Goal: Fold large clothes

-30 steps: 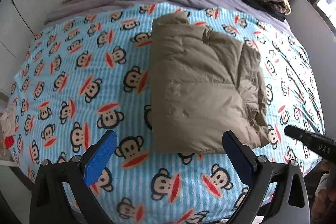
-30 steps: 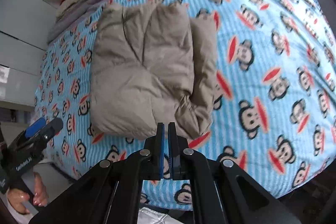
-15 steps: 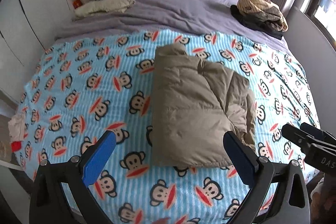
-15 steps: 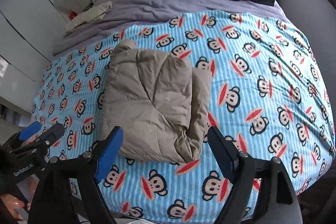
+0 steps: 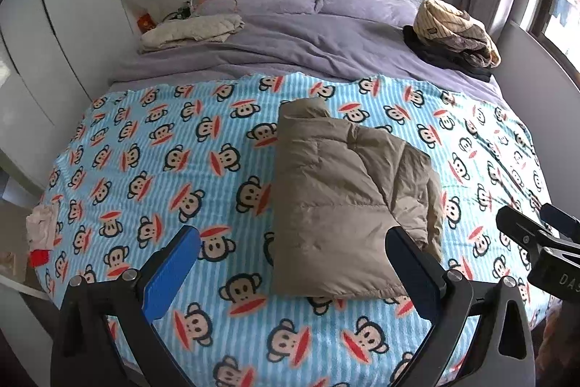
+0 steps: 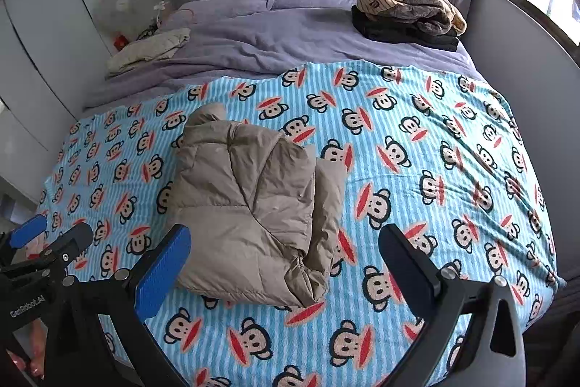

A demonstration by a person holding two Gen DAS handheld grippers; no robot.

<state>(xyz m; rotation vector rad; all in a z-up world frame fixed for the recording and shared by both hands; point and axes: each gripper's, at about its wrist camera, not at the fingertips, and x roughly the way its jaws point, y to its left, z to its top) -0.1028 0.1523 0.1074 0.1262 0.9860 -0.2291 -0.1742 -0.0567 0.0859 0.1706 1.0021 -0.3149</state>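
Here, the left hand-held gripper and the right hand-held gripper both stand wide open and empty, held above the near edge of the bed, apart from the garment. The folded puffer jacket lies on the monkey-print blanket, near its middle. Judged from this, folding looks essentially complete; any tidying should press the loose corner flat, not lift the bundle. The jacket is khaki, quilted and puffy, folded into a compact rectangle, with a bunched, wrinkled corner at its near right. Beyond lie a purple duvet and a clothes pile.
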